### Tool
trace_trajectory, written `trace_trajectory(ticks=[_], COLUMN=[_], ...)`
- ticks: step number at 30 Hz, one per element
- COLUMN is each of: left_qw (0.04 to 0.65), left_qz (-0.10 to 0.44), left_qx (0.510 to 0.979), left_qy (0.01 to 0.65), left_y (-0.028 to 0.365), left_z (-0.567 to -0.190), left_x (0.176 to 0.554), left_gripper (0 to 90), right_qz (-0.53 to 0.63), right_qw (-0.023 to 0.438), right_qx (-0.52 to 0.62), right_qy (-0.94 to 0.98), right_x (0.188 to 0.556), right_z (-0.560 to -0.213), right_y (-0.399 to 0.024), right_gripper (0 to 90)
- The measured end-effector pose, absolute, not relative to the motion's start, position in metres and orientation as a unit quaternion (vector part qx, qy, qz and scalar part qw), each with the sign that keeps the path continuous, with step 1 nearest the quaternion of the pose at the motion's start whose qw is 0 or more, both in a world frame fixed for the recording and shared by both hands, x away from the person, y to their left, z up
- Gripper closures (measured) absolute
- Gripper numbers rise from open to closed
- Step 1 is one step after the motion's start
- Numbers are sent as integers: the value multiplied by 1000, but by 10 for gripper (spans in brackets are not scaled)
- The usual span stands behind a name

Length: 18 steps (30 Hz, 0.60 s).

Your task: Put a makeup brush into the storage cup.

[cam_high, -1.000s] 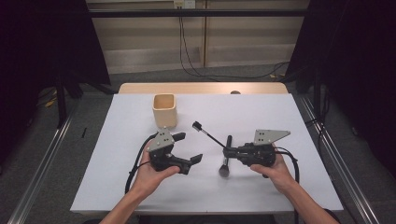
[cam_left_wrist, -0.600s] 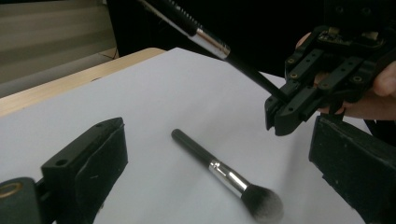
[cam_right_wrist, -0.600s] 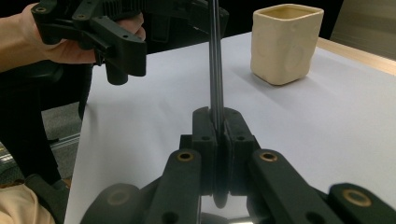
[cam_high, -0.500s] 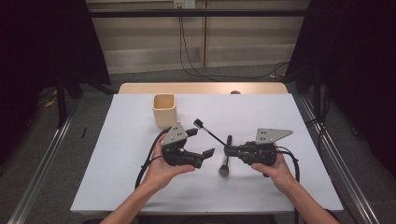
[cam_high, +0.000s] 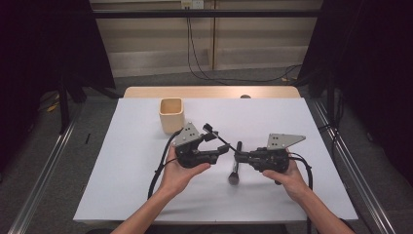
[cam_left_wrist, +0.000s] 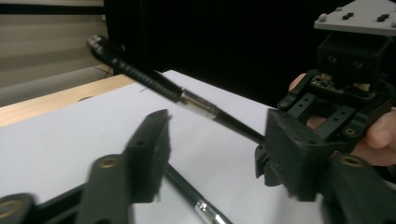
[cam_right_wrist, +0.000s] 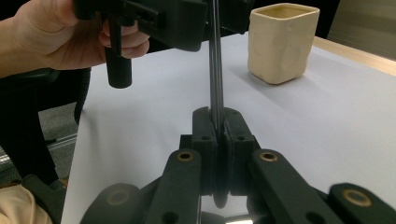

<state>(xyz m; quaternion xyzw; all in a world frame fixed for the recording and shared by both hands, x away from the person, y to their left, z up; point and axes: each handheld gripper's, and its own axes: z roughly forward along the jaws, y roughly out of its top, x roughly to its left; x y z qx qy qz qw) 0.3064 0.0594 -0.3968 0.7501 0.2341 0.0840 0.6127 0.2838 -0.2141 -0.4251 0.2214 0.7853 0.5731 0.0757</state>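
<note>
Hands: left hand (cam_high: 179,173) and right hand (cam_high: 287,174) come in from the near edge of the tabletop (cam_high: 122,187), each carrying a gripper, close together near the middle of the white surface.
Right gripper (cam_high: 242,155): jaws clenched on the lifted stick, pads meeting flat on either side of its lower end, as seen in the right gripper view; grey plate on top.
Left gripper (cam_high: 218,150): jaws stand partly apart and have just been closing. They point toward the right gripper. In the left gripper view neither pad presses on anything.
Lifted stick (cam_high: 220,139): slim, black, with a silver band partway along. It runs from the right gripper's jaws up and away on a slant, clear of the tabletop, and crosses the gap of the left gripper's jaws. Whether it touches either pad cannot be told.
Lying stick (cam_high: 234,171): second black stick with a silver band, flat on the tabletop below and between the two grippers, thicker end toward the near edge. Nothing holds it. In the left gripper view it lies low between that gripper's jaws.
Cup (cam_high: 171,113): cream, square-sided, upright and open-topped, on the tabletop beyond the left gripper, apart from both grippers and both sticks.
Far edge: bare wooden strip (cam_high: 209,91) beyond the white surface.
</note>
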Motion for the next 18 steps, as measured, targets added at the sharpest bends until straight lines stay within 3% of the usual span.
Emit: trace_trajectory(ticks=[18], left_qw=[639], left_qz=[62], left_qx=[732], left_qy=[230], left_y=[64], left_z=[-392], left_x=[309], left_gripper=[687], right_qz=[566], right_qw=[68], right_qx=[223], right_qy=[791], right_x=[286], right_z=[-430], right_y=[-210], right_gripper=[857])
